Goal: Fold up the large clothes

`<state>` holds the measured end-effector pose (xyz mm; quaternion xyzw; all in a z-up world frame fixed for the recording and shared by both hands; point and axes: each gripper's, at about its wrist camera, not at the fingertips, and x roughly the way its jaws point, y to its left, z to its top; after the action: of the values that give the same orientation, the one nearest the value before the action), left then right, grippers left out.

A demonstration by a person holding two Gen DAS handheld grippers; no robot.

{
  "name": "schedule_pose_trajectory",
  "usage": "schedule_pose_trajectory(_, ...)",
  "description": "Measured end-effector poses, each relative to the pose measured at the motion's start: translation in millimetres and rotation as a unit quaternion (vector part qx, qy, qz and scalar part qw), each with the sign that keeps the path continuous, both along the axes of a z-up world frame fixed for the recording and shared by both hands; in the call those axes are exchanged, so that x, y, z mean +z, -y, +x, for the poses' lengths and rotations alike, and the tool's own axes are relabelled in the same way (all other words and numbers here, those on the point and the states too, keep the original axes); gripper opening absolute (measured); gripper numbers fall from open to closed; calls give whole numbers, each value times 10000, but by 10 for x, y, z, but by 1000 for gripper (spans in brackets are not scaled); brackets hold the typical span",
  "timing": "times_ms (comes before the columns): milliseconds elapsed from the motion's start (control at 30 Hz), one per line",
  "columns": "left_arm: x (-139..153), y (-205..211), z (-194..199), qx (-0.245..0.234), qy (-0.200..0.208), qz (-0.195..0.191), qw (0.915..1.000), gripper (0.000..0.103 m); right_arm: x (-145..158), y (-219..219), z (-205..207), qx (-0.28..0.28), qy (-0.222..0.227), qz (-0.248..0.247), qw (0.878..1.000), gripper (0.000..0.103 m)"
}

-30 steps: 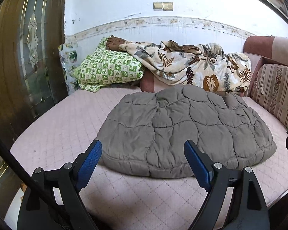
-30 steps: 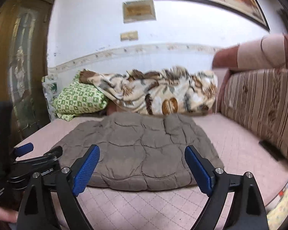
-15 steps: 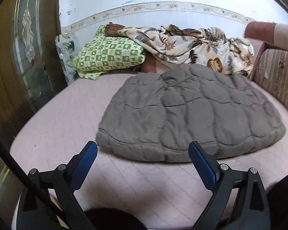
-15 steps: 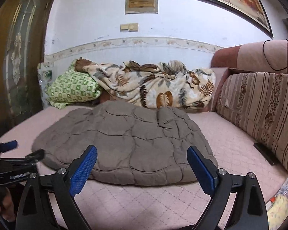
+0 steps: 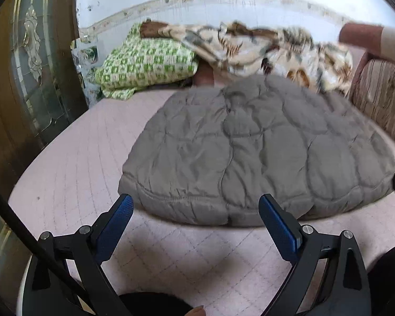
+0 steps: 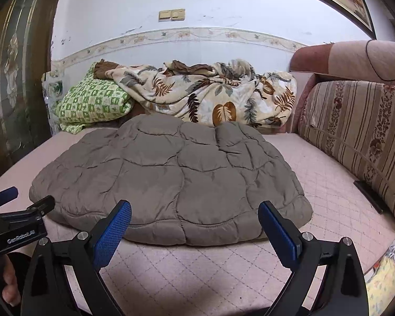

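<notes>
A grey quilted padded garment (image 5: 250, 152) lies spread flat on the pink quilted mattress (image 5: 79, 173); its near hem faces me. My left gripper (image 5: 194, 201) hovers just in front of the hem's left part, open, with nothing between its blue pads. In the right wrist view the same garment (image 6: 171, 179) fills the middle. My right gripper (image 6: 194, 206) is open and empty just before the hem's right part. The left gripper (image 6: 26, 198) shows at that view's left edge, beside the garment's left corner.
A green checked pillow (image 6: 92, 102) and a crumpled leaf-print blanket (image 6: 210, 92) lie at the back against the wall. A striped sofa cushion (image 6: 355, 137) bounds the right side, with a dark flat object (image 6: 368, 194) at its foot. A wooden door (image 5: 26, 79) stands left.
Both grippers have come down and forward toward the garment's near hem, which now looks larger and closer. The left jaws have spread slightly wider. The garment has not moved.
</notes>
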<state>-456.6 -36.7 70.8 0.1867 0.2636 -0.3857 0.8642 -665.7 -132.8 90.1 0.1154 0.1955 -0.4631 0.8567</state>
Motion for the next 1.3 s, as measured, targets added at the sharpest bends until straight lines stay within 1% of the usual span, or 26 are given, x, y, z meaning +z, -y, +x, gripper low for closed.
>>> schedule_pose_trajectory(67, -19, 36, -5, -6, 2, 141, 9999, 96, -20, -9, 28, 6, -66, -36, 10000, 99)
schedule_pose_trajectory(167, -12, 20, -13, 27, 75, 108, 9999, 96, -40, -4, 47, 30, -93, -52, 9999, 99)
schedule_pose_trajectory(500, -41, 21, 29, 42, -82, 226, 9997, 96, -69, -2, 55, 43, -101, -85, 9999, 99)
schedule_pose_trajectory(567, -42, 19, 29, 63, -62, 244, 9997, 96, -73, -1, 48, 41, -83, -82, 9999, 99)
schedule_pose_trajectory(1300, -46, -12, 31, 78, 8, 238, 9997, 96, -44, -29, 5, 41, -99, -189, 9998, 99)
